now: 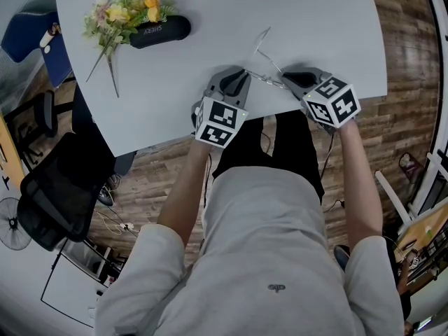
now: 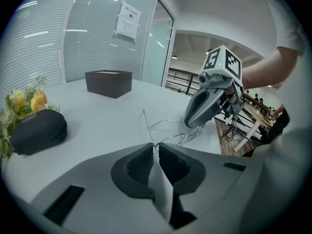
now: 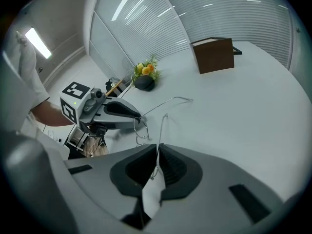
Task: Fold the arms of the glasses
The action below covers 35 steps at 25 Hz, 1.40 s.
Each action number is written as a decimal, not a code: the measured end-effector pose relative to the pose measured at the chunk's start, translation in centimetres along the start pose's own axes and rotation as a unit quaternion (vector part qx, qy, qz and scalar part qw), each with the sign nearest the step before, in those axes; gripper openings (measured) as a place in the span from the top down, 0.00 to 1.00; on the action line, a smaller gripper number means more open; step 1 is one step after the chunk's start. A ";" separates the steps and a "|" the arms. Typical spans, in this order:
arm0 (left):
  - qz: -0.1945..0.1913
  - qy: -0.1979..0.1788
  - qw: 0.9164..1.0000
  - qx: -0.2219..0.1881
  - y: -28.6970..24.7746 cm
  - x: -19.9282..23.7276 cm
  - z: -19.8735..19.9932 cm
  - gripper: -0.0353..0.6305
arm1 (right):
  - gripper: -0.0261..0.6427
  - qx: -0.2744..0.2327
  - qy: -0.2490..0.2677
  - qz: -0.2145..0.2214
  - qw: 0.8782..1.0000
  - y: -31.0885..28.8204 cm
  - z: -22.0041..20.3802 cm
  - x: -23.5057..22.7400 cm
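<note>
Thin wire-framed glasses hang over the white table's near edge, held between my two grippers, and their arms stand open, pointing away from me. My left gripper grips one end of the frame. In the left gripper view its jaws stand nearly together with the glasses' wire pinched at the tips. My right gripper holds the other end. In the right gripper view the jaws are shut on the wire, and one arm of the glasses runs off across the table.
A black glasses case and a bunch of artificial flowers lie at the table's far left. A dark box stands further back. A black office chair is on the floor to the left, beside the table's edge.
</note>
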<state>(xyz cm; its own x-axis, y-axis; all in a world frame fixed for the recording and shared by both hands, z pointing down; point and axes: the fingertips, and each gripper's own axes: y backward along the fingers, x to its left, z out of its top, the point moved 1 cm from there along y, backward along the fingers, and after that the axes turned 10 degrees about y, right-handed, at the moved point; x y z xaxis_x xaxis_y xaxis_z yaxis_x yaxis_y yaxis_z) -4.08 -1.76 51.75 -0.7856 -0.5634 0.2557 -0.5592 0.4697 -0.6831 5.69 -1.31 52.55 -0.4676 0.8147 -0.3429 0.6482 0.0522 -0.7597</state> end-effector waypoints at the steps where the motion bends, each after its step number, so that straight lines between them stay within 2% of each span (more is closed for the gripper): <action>1: 0.000 0.000 1.000 0.000 0.0 0.0 0.0 0.87 | 0.92 0.001 0.002 0.003 1.000 -0.1 0.0 0.1; 21: 0.000 -0.010 1.000 0.002 0.0 0.3 0.3 0.89 | 0.92 0.024 0.031 0.076 0.996 -1.0 -0.2 3.0; 35: -0.002 -0.006 1.000 -0.001 -0.4 0.5 1.0 0.90 | 0.92 0.038 0.026 0.110 0.993 -1.4 -0.1 3.3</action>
<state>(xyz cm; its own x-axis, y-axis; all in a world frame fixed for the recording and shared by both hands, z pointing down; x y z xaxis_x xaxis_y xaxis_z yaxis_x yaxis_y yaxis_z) -3.95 -2.88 51.52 -0.7798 -0.5734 0.2513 -0.5638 0.4685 -0.6802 3.26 1.40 52.55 -0.2864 0.8310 -0.4769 0.6830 -0.1720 -0.7099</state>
